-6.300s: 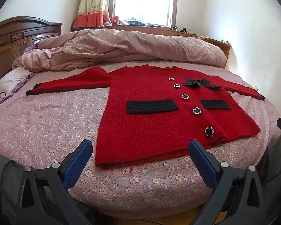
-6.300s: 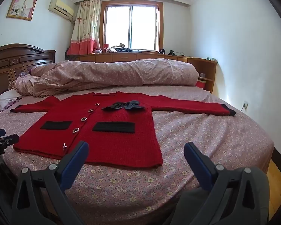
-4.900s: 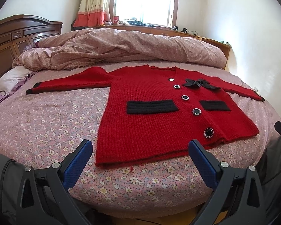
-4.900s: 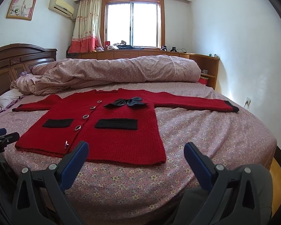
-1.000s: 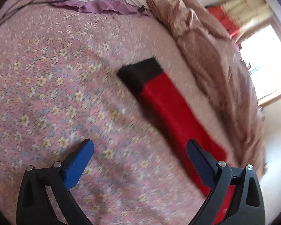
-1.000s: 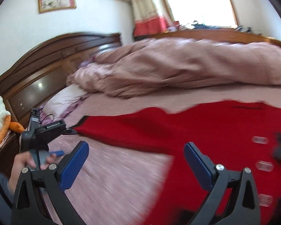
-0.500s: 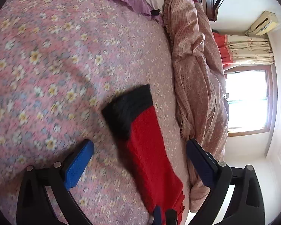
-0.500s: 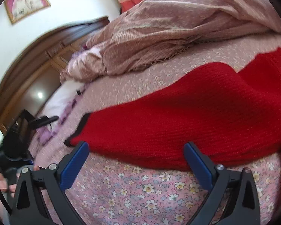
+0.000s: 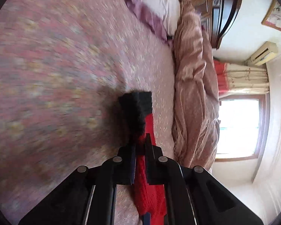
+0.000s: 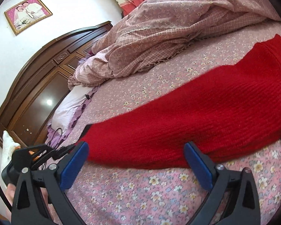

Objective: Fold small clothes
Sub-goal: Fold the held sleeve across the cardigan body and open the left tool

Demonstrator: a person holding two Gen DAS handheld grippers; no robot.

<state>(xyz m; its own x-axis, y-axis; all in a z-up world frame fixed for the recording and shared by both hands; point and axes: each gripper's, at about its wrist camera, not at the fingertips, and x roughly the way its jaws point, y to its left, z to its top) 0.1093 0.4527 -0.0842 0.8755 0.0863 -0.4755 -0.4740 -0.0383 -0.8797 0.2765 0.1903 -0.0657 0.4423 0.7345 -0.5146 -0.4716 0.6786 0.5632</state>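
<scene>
A red knit cardigan lies on the floral bedspread. In the left wrist view my left gripper (image 9: 140, 146) is shut on its red sleeve (image 9: 149, 196), just behind the black cuff (image 9: 136, 110), which sticks out past the fingertips. In the right wrist view the same sleeve (image 10: 206, 116) stretches across the bed. My right gripper (image 10: 136, 150) is open, its blue pads on either side of the sleeve's near edge, close above the bedspread (image 10: 140, 196). The left gripper (image 10: 39, 153) shows at the sleeve's far end there. The cardigan's body is mostly out of frame.
A bunched pink quilt (image 10: 178, 28) lies along the far side of the bed. A white and purple pillow (image 10: 71, 105) sits by the dark wooden headboard (image 10: 37, 86). A window (image 9: 239, 127) and curtains are beyond the quilt.
My left gripper has closed on the sleeve near the black cuff. My right gripper has moved in closer to the sleeve and lower over the bed, still open.
</scene>
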